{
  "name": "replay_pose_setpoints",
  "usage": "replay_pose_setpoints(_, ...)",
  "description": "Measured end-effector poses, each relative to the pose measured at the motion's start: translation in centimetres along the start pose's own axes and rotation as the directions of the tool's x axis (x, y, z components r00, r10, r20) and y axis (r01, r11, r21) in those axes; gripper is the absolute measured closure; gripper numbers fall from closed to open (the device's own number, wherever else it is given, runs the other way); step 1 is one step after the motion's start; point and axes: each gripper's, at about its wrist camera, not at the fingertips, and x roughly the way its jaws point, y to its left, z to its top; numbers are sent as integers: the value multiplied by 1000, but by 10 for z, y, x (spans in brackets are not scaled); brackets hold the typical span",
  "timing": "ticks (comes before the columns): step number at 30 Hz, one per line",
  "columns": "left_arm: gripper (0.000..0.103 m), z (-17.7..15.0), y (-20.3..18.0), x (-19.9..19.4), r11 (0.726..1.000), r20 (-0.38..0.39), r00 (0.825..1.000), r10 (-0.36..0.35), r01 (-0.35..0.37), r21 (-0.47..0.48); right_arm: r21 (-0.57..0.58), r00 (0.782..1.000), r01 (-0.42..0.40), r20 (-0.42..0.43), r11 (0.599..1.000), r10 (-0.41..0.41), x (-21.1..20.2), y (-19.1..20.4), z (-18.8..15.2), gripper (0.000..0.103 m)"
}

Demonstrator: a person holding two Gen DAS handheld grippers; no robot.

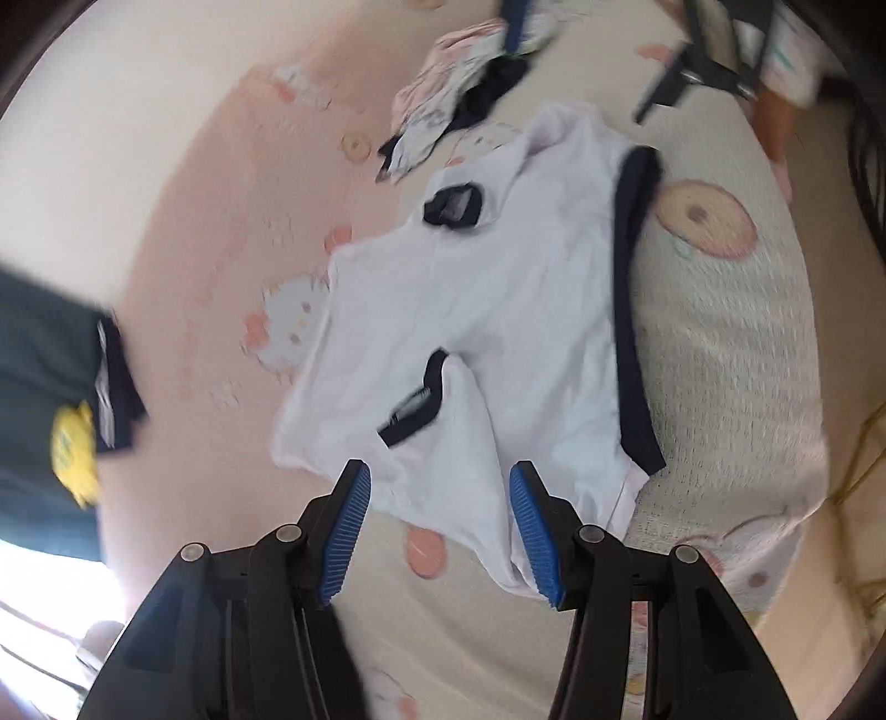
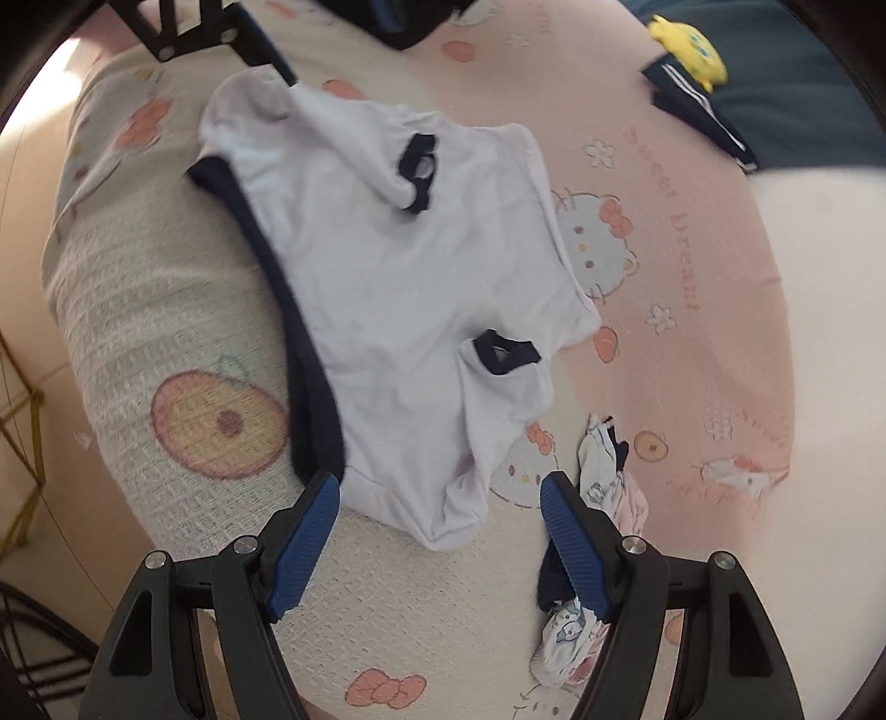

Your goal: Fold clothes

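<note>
In the left wrist view, a dark green cloth (image 1: 39, 354) lay at the far left edge with a yellow plush toy (image 1: 75, 454) on it and a folded navy garment with white stripes (image 1: 116, 382) just beside the toy. To the right of these stretched the pink cartoon-cat bedsheet (image 1: 232, 221), and on it lay the white T-shirt (image 1: 487, 310) with navy trim, spread out with both navy-cuffed sleeves folded in over its body. Its navy hem band ran along the edge of a cream waffle blanket (image 1: 720, 343) printed with an orange fruit. Beyond the shirt sat a small heap of printed and dark clothes (image 1: 448, 105), close to the shirt's far end. The left gripper (image 1: 440, 482) stood released, its blue pads apart above the shirt's near corner, clamping nothing; that corner lay between the fingers without being pinched. The right gripper (image 1: 698, 61) showed at the top right, blurred.

In the right wrist view, the blanket (image 2: 166, 310) lay left, the T-shirt (image 2: 398, 288) in the middle, and the sheet (image 2: 720, 332) right, its pink lettering reading roughly "Sweet Dream". The right gripper (image 2: 440, 493) was likewise released over the shirt's near end, with the heap of small clothes (image 2: 603, 459) partly behind its right finger. The toy (image 2: 689, 47) lay top right.
</note>
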Motion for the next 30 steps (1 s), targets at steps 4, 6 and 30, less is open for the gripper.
replay_pose_setpoints(4,54,-3,-23,1,992,-7,998,-60,60,114,-94,999,40,-3,995,-40,3,14,-3,28)
replay_pose_setpoints(6,54,-5,-31,8,982,-46,994,-99,105,157,-139,998,59,5,989,-59,5,20,-5,28)
replay_pose_setpoints(30,25,13,-24,53,971,-94,995,-33,54,232,-216,975,222,73,951,-211,54,27,-8,12)
